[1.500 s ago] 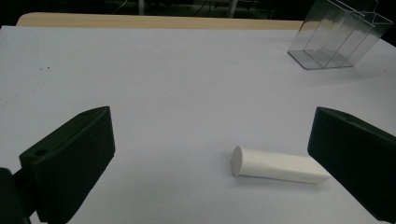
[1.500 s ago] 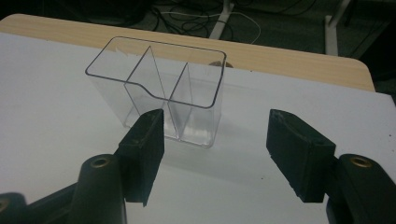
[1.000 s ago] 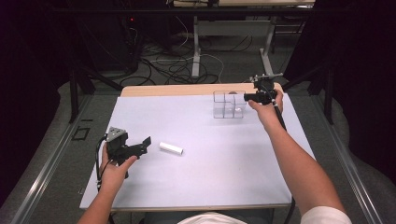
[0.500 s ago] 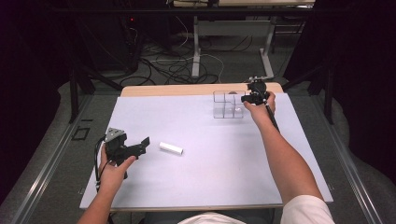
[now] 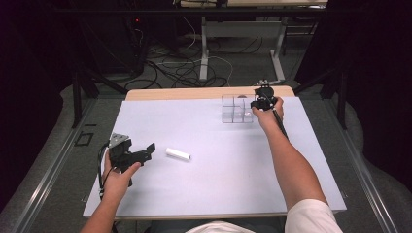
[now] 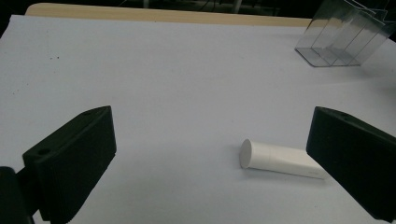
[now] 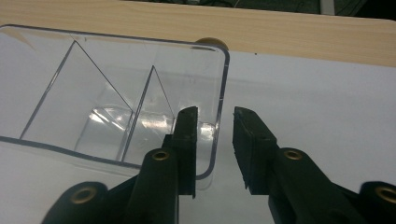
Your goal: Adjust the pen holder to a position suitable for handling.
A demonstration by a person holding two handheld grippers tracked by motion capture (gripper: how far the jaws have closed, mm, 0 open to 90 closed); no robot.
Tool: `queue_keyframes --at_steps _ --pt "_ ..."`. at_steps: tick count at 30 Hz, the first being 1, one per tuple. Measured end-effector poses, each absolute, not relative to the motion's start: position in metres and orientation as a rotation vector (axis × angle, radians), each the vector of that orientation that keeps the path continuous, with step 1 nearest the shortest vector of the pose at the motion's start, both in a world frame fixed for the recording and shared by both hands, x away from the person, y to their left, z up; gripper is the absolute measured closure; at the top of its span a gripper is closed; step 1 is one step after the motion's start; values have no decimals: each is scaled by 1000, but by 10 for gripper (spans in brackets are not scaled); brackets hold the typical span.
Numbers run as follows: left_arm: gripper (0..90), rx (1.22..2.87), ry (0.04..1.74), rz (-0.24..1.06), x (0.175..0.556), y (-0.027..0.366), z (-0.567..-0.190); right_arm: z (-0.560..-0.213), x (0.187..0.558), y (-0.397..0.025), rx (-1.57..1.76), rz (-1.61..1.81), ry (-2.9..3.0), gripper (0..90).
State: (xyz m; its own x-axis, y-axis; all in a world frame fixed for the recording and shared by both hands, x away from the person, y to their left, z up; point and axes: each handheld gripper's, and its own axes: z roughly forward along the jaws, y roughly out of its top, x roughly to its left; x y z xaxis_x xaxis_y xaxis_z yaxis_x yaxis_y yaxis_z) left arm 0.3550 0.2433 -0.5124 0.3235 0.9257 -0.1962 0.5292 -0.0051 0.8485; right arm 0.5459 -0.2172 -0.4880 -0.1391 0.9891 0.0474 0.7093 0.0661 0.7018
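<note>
A white cylinder point(image 5: 178, 154) lies on its side on the white table sheet point(image 5: 218, 179). My left gripper point(image 5: 145, 150) is just left of it, low over the sheet. In the left gripper view, that gripper point(image 6: 212, 135) stands wide open, and the cylinder point(image 6: 280, 158) lies ahead near the right-hand jaw, untouched. A clear divided box point(image 5: 233, 109) stands at the back right. My right gripper point(image 5: 255, 103) is at its right end. In the right gripper view, the gripper point(image 7: 215, 116) is open and straddles the box's point(image 7: 93, 102) right wall, one jaw inside and one outside.
A bare wooden strip point(image 5: 184, 93) runs along the table's far edge behind the box. Beyond the table are dark floor, cables and table legs. The clear box point(image 6: 341, 42) is far off at the top right of the left gripper view.
My right gripper has shifted a little to the left, onto the right wall of the clear box. The left gripper and the cylinder have stayed put.
</note>
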Motion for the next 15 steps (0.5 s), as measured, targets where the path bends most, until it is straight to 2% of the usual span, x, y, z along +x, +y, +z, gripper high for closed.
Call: queue_keyframes --at_steps 1,5,15 --pt "14 1669 1330 532 355 244 -512 -489 546 -215 1688 828 1897 765" --pt "14 1664 1331 536 355 243 -513 -489 547 -212 1688 789 1885 817" --pt "14 1669 1331 533 355 244 -513 -486 549 -209 1762 760 1830 867"
